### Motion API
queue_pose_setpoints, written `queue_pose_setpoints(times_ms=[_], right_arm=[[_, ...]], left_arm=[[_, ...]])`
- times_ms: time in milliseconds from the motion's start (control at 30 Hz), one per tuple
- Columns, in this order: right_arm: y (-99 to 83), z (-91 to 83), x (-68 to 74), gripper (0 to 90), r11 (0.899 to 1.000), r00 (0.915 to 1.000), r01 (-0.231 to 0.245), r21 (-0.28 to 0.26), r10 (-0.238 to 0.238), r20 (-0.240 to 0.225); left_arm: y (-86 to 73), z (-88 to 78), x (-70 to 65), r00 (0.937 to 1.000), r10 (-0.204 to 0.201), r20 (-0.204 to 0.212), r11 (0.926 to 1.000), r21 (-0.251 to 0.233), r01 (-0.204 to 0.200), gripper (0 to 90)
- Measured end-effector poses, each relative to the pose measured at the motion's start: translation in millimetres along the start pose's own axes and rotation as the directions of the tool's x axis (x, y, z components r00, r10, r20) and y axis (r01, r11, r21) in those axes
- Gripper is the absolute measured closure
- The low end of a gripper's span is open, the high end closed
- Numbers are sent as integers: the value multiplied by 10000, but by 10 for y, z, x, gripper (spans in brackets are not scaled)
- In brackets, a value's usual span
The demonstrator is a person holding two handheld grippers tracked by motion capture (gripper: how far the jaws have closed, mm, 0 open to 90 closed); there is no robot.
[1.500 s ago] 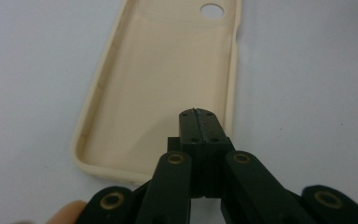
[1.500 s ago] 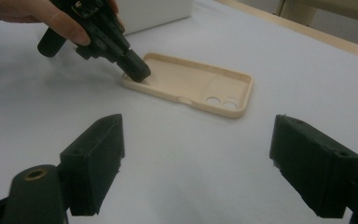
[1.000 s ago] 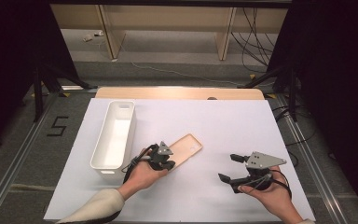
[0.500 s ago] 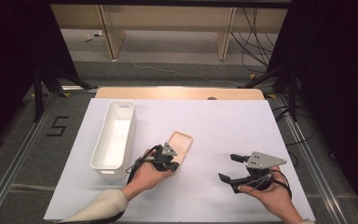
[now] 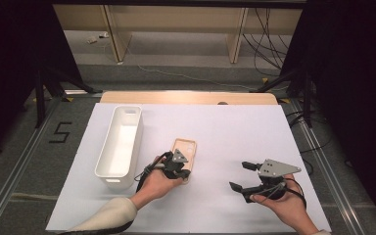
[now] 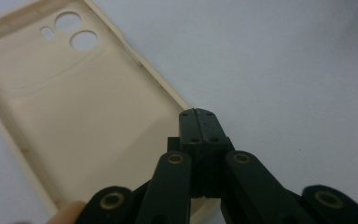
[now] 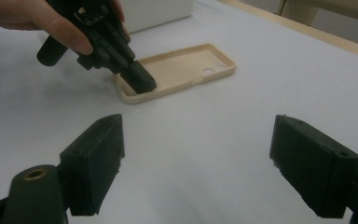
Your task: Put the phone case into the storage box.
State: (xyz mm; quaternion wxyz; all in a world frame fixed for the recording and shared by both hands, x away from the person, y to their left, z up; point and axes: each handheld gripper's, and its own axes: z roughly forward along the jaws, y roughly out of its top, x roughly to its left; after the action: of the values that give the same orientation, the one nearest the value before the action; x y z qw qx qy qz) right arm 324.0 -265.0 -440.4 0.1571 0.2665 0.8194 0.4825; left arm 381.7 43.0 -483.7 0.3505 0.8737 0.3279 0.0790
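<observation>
A beige phone case (image 5: 186, 147) lies open side up on the white table sheet, camera holes at its far end. My left gripper (image 5: 183, 169) is shut, its closed tip resting inside the case's near end against the rim (image 6: 199, 114). From the right gripper view the case (image 7: 186, 67) shows with the left gripper (image 7: 144, 81) angled down into it. In the left gripper view the case (image 6: 74, 116) spreads to the left of the jaws. My right gripper (image 5: 241, 176) stands open to the right of the case, low over the sheet, with nothing between its jaws (image 7: 200, 158).
A long white bin (image 5: 120, 142) stands left of the case, its length running away from me; its near wall (image 7: 154, 11) shows behind the left hand. The table's wooden far edge (image 5: 188, 98) borders the white sheet (image 5: 235, 132).
The case has swung from pointing up-right to nearly straight away from me, turned by the shut left gripper at its near end. The right gripper has not moved.
</observation>
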Motion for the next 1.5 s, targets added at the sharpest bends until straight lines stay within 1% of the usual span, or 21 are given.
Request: queue_pose_setpoints(times_ms=[400,767,800,933,1000,1033,1133,1200,1233,1267,1300,1333,1367,1400,1467,1500], right_arm=[[-2,0,-2,190,10000,10000,4,6,-4,0],[-1,-1,-2,190,10000,10000,8,6,-8,0],[-1,-1,-2,190,10000,10000,8,6,-8,0],[-1,-3,-1,190,10000,10000,10,-4,-10,-5],[-1,-4,0,190,10000,10000,12,-7,-12,-10],[-1,-5,0,190,10000,10000,13,-7,-13,-6],[-1,-9,-3,190,10000,10000,16,-19,-16,-2],[-1,-11,-4,190,10000,10000,1,-23,-1,-3],[-1,-11,-4,190,10000,10000,8,-23,-8,-2],[-1,-11,-3,190,10000,10000,7,-18,-7,-2],[-1,-10,-3,189,10000,10000,10,-11,-10,0],[-1,-10,-1,189,10000,10000,16,-10,-16,9],[0,-10,0,189,10000,10000,10,-8,-10,8],[0,-10,0,189,10000,10000,10,-8,-10,8],[-1,-9,-1,189,10000,10000,19,-12,-19,10],[-1,-9,-2,189,10000,10000,19,-7,-19,11]], left_arm=[[16,21,1,10000,-28,9,10000,-64,28,898],[14,19,7,10000,1,14,10000,-71,-1,897],[14,15,11,10000,51,18,10000,-38,-51,897],[8,-6,21,10000,-33,-73,9998,-202,31,896],[17,-46,27,9999,4,-148,9995,-322,-8,882],[25,-78,25,9999,44,-167,9990,-455,-51,868],[36,-177,15,9997,195,-163,9962,-849,-208,799],[39,-243,6,9994,255,-225,9924,-1198,-280,709],[43,-295,1,9989,369,-286,9891,-1416,-405,657],[46,-328,-2,9985,458,-313,9867,-1544,-501,588],[50,-382,-7,9968,665,-434,9823,-1727,-730,532],[53,-423,-14,9956,798,-495,9790,-1842,-877,376],[54,-455,-19,9947,902,-502,9770,-1892,-981,310],[49,-491,-29,9940,974,-505,9739,-2009,-1056,310],[21,-569,-49,9920,1128,-566,9692,-2139,-1224,182],[-5,-625,-57,9904,1235,-617,9666,-2186,-1342,140]])
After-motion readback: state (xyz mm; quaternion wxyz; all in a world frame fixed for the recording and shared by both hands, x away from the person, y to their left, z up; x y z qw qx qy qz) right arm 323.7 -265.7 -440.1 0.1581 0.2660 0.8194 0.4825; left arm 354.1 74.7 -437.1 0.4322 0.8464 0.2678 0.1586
